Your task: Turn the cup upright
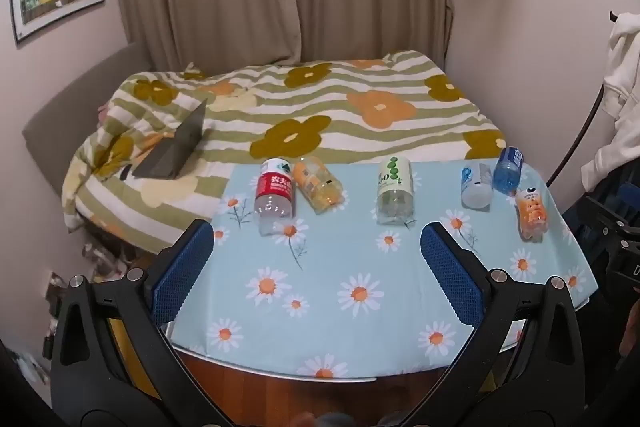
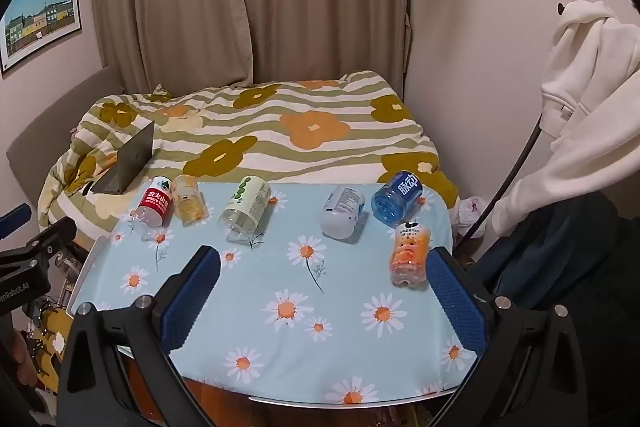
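Cups (image 2: pixel 409 253) lay toppled ahead of both tools: light, thin plastic, slippery. Grip mid-body. Left tool (image 1: pixel 318 261) and right tool (image 2: pixel 324 287) gaped wide, empty.

Six cut-bottle cups (image 2: pixel 410 253) on their sides along far edge of daisy-print table (image 2: pixel 280 367).

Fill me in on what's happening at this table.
A person holds a two-finger gripper in each hand; the left gripper and right gripper both hover open above the daisy tablecloth, gripping nothing. Six cut-bottle cups lie on their sides in a rough row near the far edge, among them the red-labelled cup and blue cup. None stands upright yet.
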The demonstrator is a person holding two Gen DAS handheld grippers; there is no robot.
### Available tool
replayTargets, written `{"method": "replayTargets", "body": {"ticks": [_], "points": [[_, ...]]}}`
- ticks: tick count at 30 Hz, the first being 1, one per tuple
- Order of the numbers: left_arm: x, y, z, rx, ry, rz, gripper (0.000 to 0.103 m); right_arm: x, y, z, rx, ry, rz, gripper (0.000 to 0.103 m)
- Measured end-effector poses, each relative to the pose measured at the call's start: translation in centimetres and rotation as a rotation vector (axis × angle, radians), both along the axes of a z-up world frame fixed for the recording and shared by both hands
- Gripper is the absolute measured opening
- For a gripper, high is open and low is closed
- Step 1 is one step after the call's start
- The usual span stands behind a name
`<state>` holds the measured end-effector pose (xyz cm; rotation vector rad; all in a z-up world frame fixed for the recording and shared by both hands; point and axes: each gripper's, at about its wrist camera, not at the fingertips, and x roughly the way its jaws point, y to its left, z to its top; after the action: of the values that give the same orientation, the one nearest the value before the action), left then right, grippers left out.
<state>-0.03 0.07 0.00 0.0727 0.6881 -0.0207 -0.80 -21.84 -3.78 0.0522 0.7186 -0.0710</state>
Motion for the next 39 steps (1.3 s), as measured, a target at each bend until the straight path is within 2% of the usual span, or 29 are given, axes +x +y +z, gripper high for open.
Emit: {"method": "replayTargets", "body": {"ticks": [2, 5, 14, 39], "points": [[0.0, -0.1, 0.0, 0.024, -0.002, -0.002, 0.103, -0.1, 0.0, 0.0, 0.001, -0.006, 0.001, 0.103], [-1.0, -0.1, 0.6, 0.013, -0.014, -0.003, 0.103, -0.1, 0.0, 0.0, 0.007, -0.004, 0.0, 0.102], [-0.3, 0.5, 0.7, -0.019, -0.012, 0.003, 0.103, -0.2, -0.1, 0.0, 0.015, -0.006, 0.0, 0.102], [-1.1, 1.1, 1.1, -0.026, -0.012, 0.023, 0.103, -0.4, -0.1, 0.2, 0.026, -0.008, 0.001, 0.103]]}}
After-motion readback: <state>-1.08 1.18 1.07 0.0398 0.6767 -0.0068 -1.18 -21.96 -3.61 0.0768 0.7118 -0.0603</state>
